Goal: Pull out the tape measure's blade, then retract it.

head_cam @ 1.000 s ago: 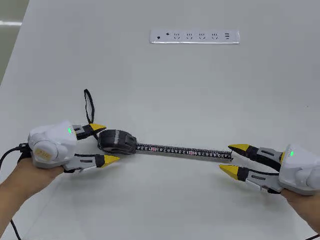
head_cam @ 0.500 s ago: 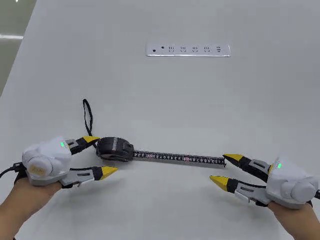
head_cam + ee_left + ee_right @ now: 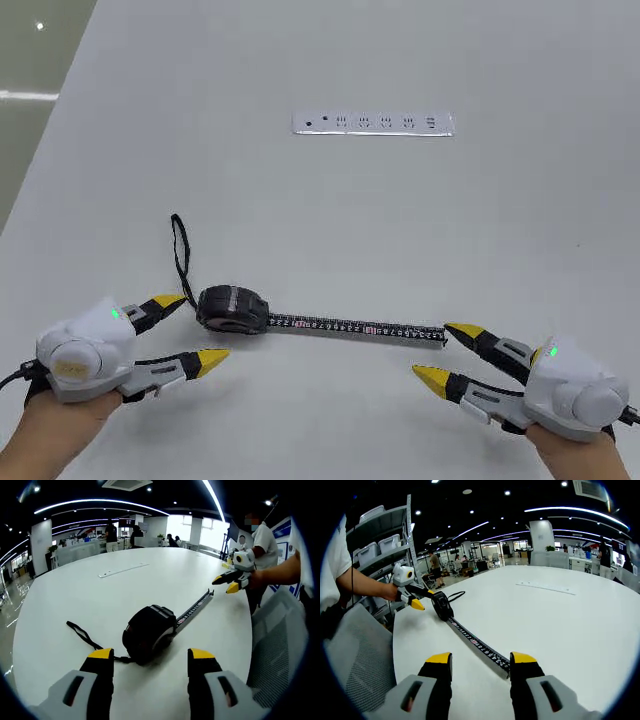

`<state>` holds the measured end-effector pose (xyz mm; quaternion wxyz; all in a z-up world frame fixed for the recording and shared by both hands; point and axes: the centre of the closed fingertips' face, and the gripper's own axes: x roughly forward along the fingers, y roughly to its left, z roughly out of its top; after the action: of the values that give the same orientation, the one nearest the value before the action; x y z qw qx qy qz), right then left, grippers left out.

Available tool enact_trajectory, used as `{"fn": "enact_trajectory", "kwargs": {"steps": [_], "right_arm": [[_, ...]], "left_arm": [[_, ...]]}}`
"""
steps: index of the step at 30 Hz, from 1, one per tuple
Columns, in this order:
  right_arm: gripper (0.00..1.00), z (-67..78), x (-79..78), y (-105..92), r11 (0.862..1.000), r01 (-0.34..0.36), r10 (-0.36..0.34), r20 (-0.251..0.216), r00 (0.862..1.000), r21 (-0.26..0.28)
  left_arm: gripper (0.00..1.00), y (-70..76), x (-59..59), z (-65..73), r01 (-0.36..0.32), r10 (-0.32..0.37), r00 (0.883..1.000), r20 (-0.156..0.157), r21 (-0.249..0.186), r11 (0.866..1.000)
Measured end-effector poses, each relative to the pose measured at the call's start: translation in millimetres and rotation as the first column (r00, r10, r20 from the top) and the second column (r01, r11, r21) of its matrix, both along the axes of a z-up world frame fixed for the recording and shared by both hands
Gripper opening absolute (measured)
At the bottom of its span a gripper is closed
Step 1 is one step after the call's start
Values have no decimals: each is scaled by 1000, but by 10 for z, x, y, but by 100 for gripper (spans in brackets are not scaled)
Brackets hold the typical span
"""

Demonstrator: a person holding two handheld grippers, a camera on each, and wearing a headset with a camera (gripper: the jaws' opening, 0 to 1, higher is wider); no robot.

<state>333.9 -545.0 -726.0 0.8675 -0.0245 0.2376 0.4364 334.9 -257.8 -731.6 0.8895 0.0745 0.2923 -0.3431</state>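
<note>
Smooth white tabletop (image 3: pixel 400 220) stretches wide around the work, with a long white power strip (image 3: pixel 372 123) lying well beyond it. That slick surface is the main worry. The black, rounded tape measure (image 3: pixel 232 308) rests free on it, just ahead of the left gripper (image 3: pixel 200 326), whose yellow-tipped jaws stand spread with the case beyond their tips and nothing clasped. The right gripper (image 3: pixel 434 350) is likewise released, its jaws apart around the far end of the dark, numbered steel blade (image 3: pixel 355 327), which lies near one jaw tip but is not pinched. Since the blade lies drawn out with neither gripper holding it, a lock or friction is probably keeping it there, and retraction looks like the step left to do. If that hold lets go while the case is unrestrained, the blade could whip back, its end slap the housing, and the case skid or spin. Lifting so thin a blade off the table could also make the jaw tips slip. The thin black wrist strap (image 3: pixel 181 250) trails behind the case in a loop and might snag a jaw. The blade runs straight from the case toward the right gripper, flat on the table, with pale markings and a few red ones.
</note>
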Motion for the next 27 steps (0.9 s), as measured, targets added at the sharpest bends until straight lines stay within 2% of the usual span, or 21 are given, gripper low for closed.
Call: {"fn": "enact_trajectory", "kwargs": {"steps": [7,14,19,27], "right_arm": [[47,65,-59,34,1000,14,-14,17,1000,-14],[49,130,-107,17,999,28,-27,30,999,-20],[50,193,-146,-25,999,48,-47,35,998,-18],[52,205,-250,-132,997,81,-81,37,996,-15]], "left_arm": [[58,108,-68,51,-58,58,998,9,-10,998],[60,142,-156,154,-97,97,995,23,-30,995],[62,166,-229,166,-116,117,993,21,-50,992],[63,235,-362,155,-150,151,988,14,-68,986]]}}
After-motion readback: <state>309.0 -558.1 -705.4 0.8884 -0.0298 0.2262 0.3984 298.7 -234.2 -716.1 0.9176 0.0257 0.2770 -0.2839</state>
